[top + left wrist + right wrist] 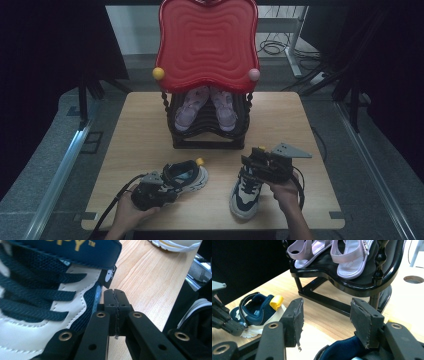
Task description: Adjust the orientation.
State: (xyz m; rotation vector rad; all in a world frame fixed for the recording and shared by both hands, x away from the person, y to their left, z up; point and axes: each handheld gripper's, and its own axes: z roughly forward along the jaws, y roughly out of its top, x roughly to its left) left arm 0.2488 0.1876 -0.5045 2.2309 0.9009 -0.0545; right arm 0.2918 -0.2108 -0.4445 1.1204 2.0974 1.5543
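Two navy-and-white sneakers lie on the wooden table (150, 130). The left sneaker (187, 177) has a yellow heel tab; my left gripper (170, 188) sits at its near side. In the left gripper view the gripper (116, 293) is shut, pads together with nothing between them, right beside the sneaker's laced side (45, 302). My right gripper (250, 161) hovers over the heel end of the right sneaker (244, 194). Its jaws (325, 307) stand open, and the sneaker's navy collar (344, 347) rises low between them. The left sneaker (257, 310) lies farther off.
A black shoe rack (210, 136) with a red wavy top (207, 45) stands at the table's back middle, and a pair of pink sandals (205, 107) rests on its shelf (352, 282). Cables trail from both grippers toward the front edge.
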